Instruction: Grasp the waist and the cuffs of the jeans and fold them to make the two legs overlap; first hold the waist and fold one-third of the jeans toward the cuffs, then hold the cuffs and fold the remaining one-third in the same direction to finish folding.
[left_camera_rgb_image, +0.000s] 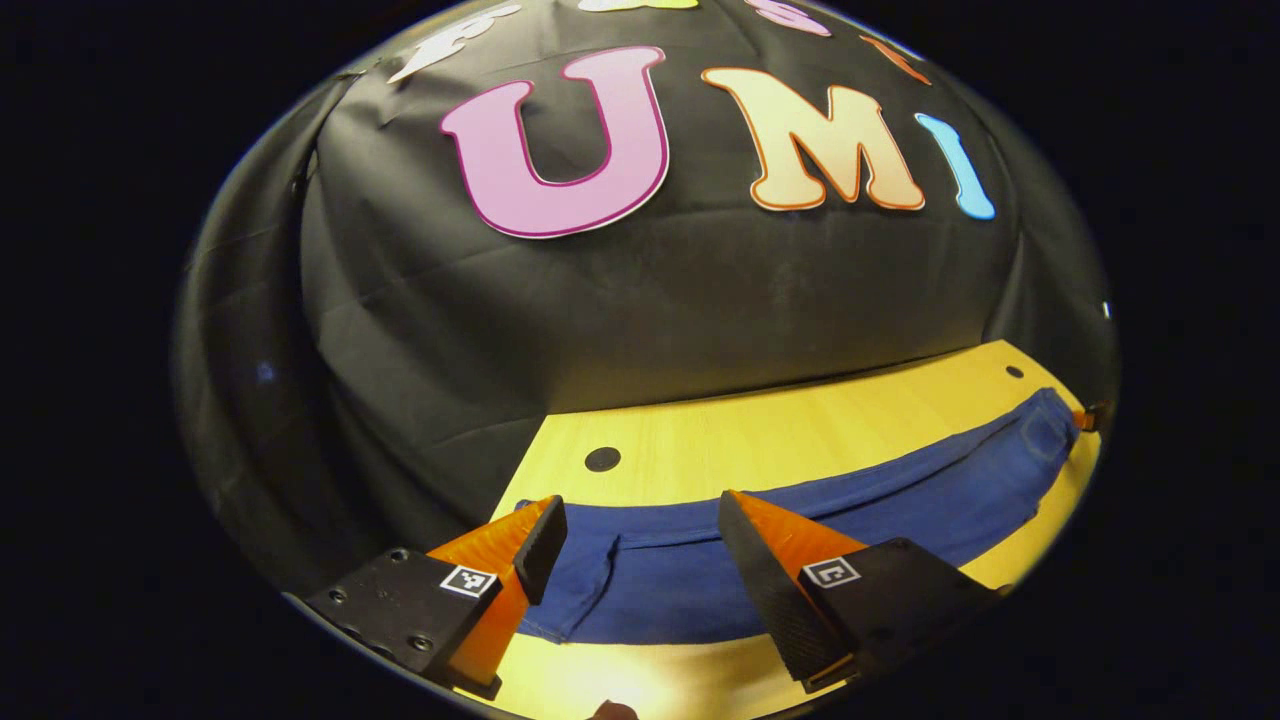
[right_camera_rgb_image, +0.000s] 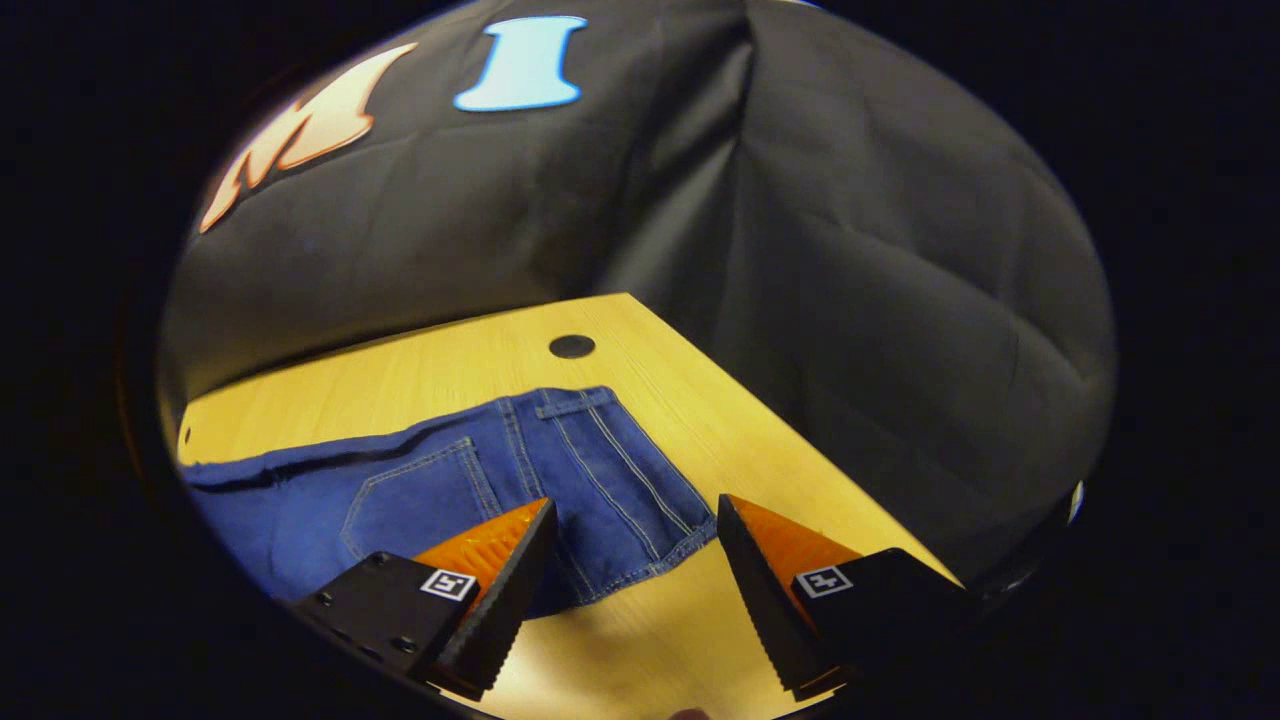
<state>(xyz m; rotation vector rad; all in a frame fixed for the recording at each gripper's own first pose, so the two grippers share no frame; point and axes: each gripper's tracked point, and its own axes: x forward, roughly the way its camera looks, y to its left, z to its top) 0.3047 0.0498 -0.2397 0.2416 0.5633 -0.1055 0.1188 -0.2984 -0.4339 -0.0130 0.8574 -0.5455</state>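
Blue jeans (left_camera_rgb_image: 900, 490) lie flat on the wooden table (left_camera_rgb_image: 800, 420) as one long band. In the left gripper view the cuff end (left_camera_rgb_image: 570, 590) sits just ahead of my left gripper (left_camera_rgb_image: 637, 510), which hovers open above it with nothing between its fingers. In the right gripper view the waistband (right_camera_rgb_image: 640, 470), with a back pocket (right_camera_rgb_image: 420, 490) beside it, lies on the table (right_camera_rgb_image: 400, 370). My right gripper (right_camera_rgb_image: 633, 505) is open over the waist's near corner, holding nothing. Whether either gripper touches the denim I cannot tell.
Black cloth walls close off the table's far edge and its sides. Dark round holes (left_camera_rgb_image: 602, 459) (right_camera_rgb_image: 572, 346) mark the tabletop near the back corners. A strip of bare wood (right_camera_rgb_image: 650, 630) runs along the near side of the jeans.
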